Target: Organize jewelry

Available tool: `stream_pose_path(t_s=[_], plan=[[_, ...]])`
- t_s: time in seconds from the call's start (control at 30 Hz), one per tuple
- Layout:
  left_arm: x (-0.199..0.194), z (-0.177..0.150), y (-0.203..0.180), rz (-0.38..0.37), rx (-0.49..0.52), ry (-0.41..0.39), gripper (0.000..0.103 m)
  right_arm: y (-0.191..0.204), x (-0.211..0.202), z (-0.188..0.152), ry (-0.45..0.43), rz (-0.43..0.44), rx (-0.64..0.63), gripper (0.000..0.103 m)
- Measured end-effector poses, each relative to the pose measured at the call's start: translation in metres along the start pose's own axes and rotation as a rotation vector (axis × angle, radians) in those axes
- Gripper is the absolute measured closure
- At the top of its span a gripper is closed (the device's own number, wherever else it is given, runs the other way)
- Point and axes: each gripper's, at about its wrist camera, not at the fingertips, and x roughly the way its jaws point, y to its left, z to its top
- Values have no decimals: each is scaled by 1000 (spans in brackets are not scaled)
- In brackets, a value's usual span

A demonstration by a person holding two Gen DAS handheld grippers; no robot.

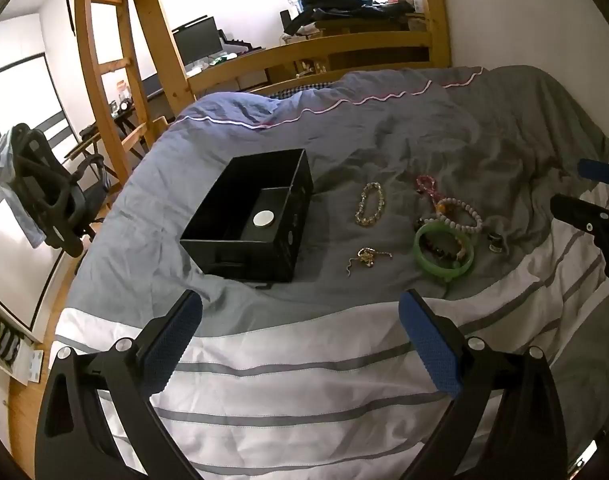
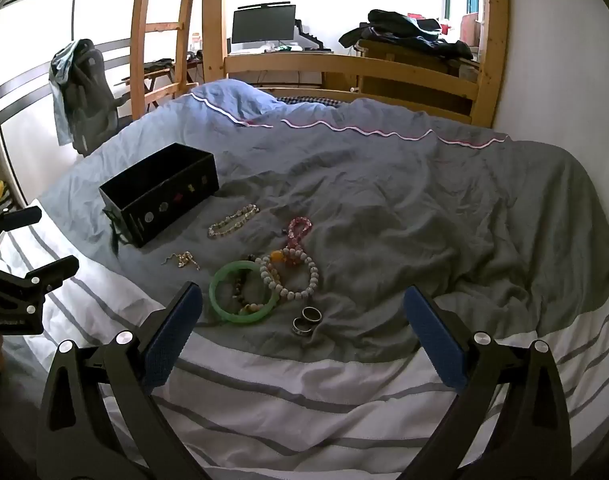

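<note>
The left gripper [image 1: 300,308] is held with its blue-padded jaws spread wide and nothing between them, poised over the white, grey-striped near edge of the bed's duvet [image 1: 304,380]. The right gripper [image 2: 302,304] is likewise spread wide and empty above the same striped band; in the left wrist view only its tips are seen, cut off at the right border. Beyond the left gripper, an open black box [image 1: 250,216] is set on the grey part of the duvet toward the bed's left edge, with a small round white object [image 1: 263,218] inside; what that object is cannot be made out. The jewelry is laid on the duvet to the right of the box, well apart from both grippers: a pale beaded bracelet [image 2: 233,221], a tangled gold chain [image 2: 181,260], a pink beaded string [image 2: 298,230], a white beaded bracelet [image 2: 300,280] and a green bangle [image 2: 242,298], inside which a darker beaded piece is partly hidden. Two rings [image 2: 306,319] are seen touching one another nearest the right gripper.
</note>
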Motion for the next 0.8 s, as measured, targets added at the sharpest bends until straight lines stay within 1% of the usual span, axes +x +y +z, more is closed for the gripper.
stream_pose_path(t_s=[0.27, 0.3, 0.4, 0.8], plan=[[0, 0, 5, 7, -20, 8, 6, 0, 0, -1, -3, 1, 0, 4], [-2, -3, -5, 16, -2, 5, 6, 2, 1, -1, -1, -3, -8, 4], [-4, -5, -8, 16, -7, 6, 6, 2, 1, -1, 0, -4, -10, 4], [-1, -3, -4, 13, -4, 12, 6, 1, 1, -2, -1, -5, -12, 4]])
